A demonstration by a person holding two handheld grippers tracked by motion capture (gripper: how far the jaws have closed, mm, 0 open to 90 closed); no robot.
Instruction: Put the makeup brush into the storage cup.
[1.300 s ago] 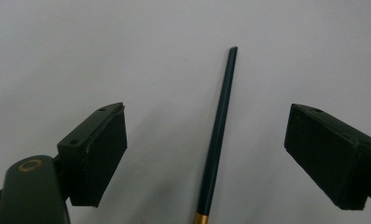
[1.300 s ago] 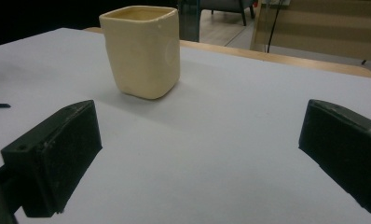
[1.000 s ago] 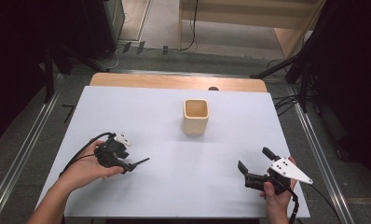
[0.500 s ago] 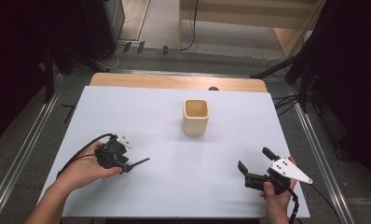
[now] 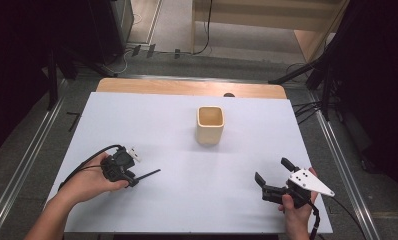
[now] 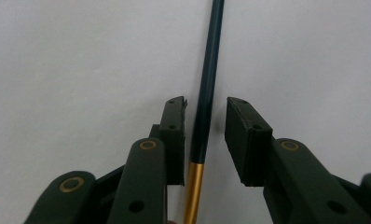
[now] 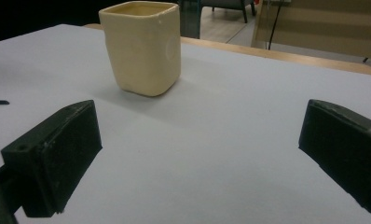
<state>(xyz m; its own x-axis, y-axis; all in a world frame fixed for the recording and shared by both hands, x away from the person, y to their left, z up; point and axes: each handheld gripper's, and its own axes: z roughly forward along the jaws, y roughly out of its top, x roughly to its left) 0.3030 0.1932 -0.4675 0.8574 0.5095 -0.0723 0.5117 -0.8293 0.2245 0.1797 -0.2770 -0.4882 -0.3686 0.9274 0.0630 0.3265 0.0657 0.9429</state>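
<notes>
Item one: the table (image 5: pixel 187 210), white-topped, with a bare wooden strip along its far edge.

Item two: the cup (image 5: pixel 210 125), cream, square-mouthed, upright near the middle of the table toward the far side. We see it again ahead of the right gripper (image 7: pixel 200 154), standing well apart from it (image 7: pixel 141 46).

Item three: the pen (image 6: pixel 206 93), dark with a gold band near its lower end. It lies flat on the table at the near left and runs between the jaws of the left gripper (image 6: pixel 204 135). In the high view its thin dark end (image 5: pixel 148 174) sticks out toward the middle of the table.

Item four: the left gripper (image 5: pixel 123 167), low over the table. We note its jaws have just been closing about the pen; the left pad sits against it or nearly so, and a gap is plain at the right pad, so no grip is made.

Item five: the right gripper (image 5: pixel 273 176), near right of the table, jaws spread wide, holding nothing.
</notes>
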